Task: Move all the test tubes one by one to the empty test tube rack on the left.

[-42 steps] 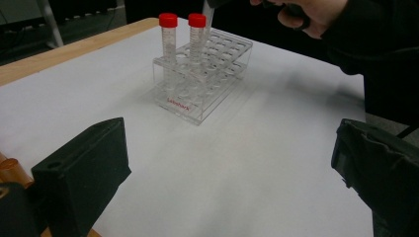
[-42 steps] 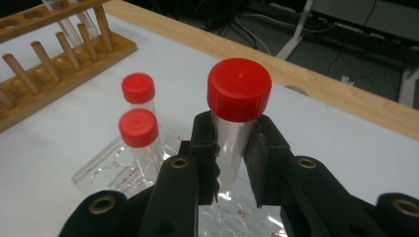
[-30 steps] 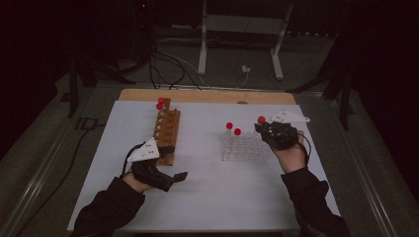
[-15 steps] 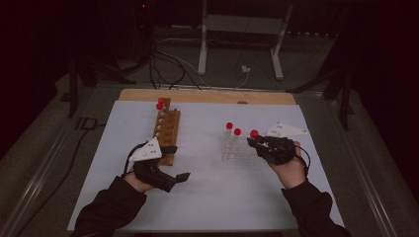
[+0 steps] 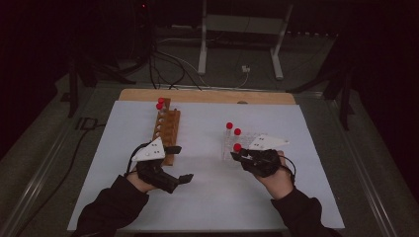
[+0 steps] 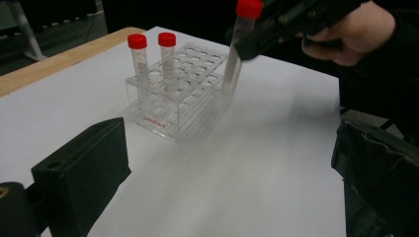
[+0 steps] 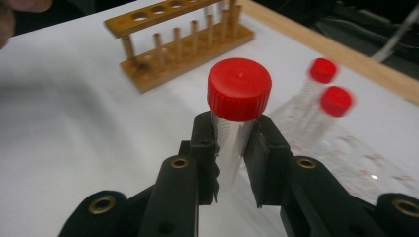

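High view: we see the right hand-held gripper (image 5: pixel 240 157) grasping a red-capped tube (image 5: pixel 237 147) at the near edge of the clear rack (image 5: pixel 247 140); the left hand-held gripper (image 5: pixel 184 178) rests released, well left of the rack.
Left gripper view: our jaws stand wide apart; two capped tubes (image 6: pixel 138 61) stand in the rack (image 6: pixel 179 96), the held tube (image 6: pixel 240 42) at its corner.
Right gripper view: jaws clamp the tube (image 7: pixel 234 133) below its cap; the wooden rack (image 7: pixel 180 42) lies beyond.

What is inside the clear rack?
Two red-capped tubes stand upright in holes of the clear rack. The right claw holds a third tube beside it. Tube contents cannot be made out.
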`<state>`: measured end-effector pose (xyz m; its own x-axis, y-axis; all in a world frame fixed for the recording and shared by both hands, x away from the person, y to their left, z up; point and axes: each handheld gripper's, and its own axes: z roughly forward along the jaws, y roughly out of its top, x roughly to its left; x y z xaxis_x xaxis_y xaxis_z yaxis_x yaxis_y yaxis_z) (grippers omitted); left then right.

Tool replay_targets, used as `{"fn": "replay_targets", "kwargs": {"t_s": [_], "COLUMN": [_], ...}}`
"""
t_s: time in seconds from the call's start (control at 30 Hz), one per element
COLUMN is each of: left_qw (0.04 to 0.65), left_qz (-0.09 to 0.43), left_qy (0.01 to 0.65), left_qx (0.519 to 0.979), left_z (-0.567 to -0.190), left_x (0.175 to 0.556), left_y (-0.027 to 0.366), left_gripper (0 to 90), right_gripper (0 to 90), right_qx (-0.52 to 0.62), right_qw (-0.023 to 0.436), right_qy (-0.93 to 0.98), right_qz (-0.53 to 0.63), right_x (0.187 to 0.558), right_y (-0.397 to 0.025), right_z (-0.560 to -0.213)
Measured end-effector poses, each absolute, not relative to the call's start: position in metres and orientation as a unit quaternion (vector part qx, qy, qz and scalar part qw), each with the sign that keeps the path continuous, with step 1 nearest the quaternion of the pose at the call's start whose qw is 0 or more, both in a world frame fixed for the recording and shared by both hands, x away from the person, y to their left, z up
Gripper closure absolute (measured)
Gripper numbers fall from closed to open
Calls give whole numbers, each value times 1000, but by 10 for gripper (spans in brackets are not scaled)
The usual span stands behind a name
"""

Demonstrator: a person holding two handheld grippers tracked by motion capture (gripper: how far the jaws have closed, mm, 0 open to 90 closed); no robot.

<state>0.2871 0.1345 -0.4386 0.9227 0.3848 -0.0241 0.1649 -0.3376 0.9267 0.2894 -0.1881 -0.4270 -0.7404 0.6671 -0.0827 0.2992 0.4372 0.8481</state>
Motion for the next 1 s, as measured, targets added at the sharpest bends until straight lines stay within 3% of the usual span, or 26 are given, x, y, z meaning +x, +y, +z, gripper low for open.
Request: {"fn": "replay_targets", "kwargs": {"t_s": [0.73,0.9,1.0], "left_qw": [562,561,562], "left_qz": [86,86,86], "left_qy": [136,128,122], "left_qx": [811,813,814], "left_z": [-420,-421,-422], "left_x": [286,286,287], "left_y": [107,98,93], "left_gripper": [25,78,168], "right_gripper": [749,748,748], "right_qx": [247,244,241], "right_qw": [160,154,152], "right_qy": [849,850,851], "right_qz": [438,441,441], "right_x": [275,274,273], "right_y": [-149,-147,-145], "right_z": [-451,-452,-452]}}
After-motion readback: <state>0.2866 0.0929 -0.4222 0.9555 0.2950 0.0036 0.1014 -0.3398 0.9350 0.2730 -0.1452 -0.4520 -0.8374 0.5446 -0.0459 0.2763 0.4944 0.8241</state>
